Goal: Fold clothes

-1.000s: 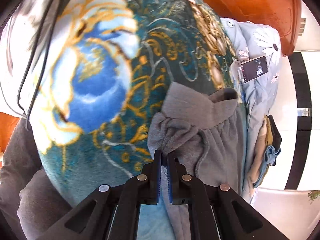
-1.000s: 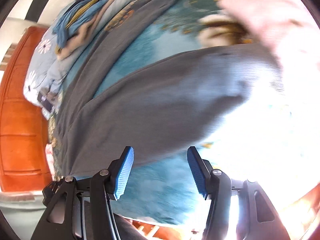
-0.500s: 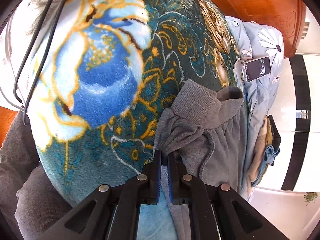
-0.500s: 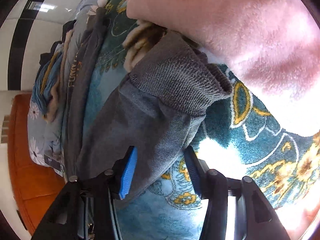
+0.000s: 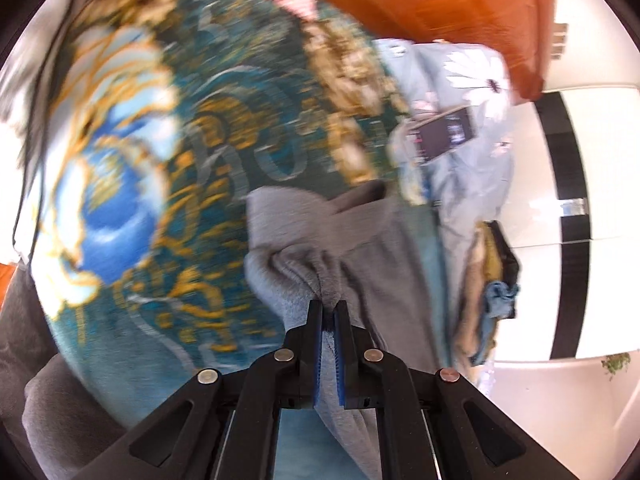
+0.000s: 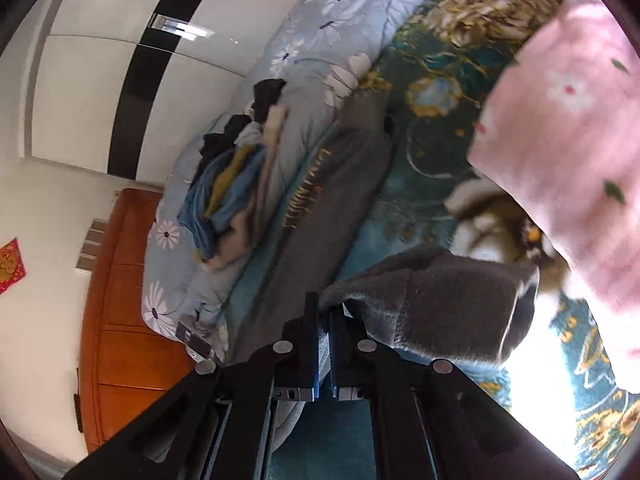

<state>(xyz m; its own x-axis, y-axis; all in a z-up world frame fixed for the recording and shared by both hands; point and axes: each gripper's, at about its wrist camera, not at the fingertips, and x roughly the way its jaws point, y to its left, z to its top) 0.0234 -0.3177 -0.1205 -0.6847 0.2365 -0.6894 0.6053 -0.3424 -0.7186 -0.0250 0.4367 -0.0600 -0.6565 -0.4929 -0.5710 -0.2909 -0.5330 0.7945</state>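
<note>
left gripper (image 5: 329, 312): clamped on gray sweatpants (image 5: 360, 248) waistband, lower centre | right gripper (image 6: 324, 312): just closed on a leg cuff | garment's long axis stretched between both grippers over teal blanket (image 5: 192, 184)

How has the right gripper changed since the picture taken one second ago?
Yes. The right gripper, open before, has just closed on the grey garment, with its cuff now lifted off the blanket.
</note>
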